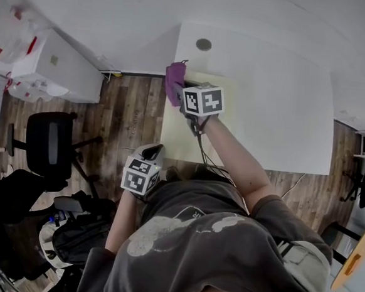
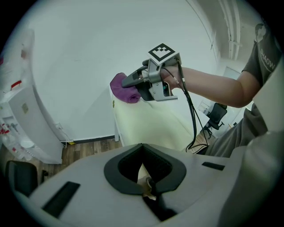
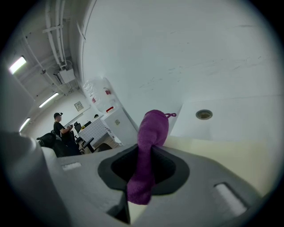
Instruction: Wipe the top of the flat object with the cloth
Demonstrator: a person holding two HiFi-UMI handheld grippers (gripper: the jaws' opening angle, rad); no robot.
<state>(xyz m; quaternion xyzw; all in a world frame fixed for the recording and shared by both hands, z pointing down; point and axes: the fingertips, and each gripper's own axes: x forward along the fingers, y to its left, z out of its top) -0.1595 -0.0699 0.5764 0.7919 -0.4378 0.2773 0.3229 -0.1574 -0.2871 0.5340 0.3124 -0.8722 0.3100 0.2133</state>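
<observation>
One right gripper (image 1: 179, 93) is clamped on the one purple terry cloth (image 1: 174, 80), which sits at the far left corner of the single pale yellow flat rectangular sheet (image 1: 177, 135). The sheet lies along the left edge of the white table (image 1: 274, 99), reaching its near edge. One round grey grommet (image 1: 203, 44) is set near the table's far edge. The left gripper (image 1: 154, 151) hangs off the table's near edge, its jaws drawn together on nothing.
</observation>
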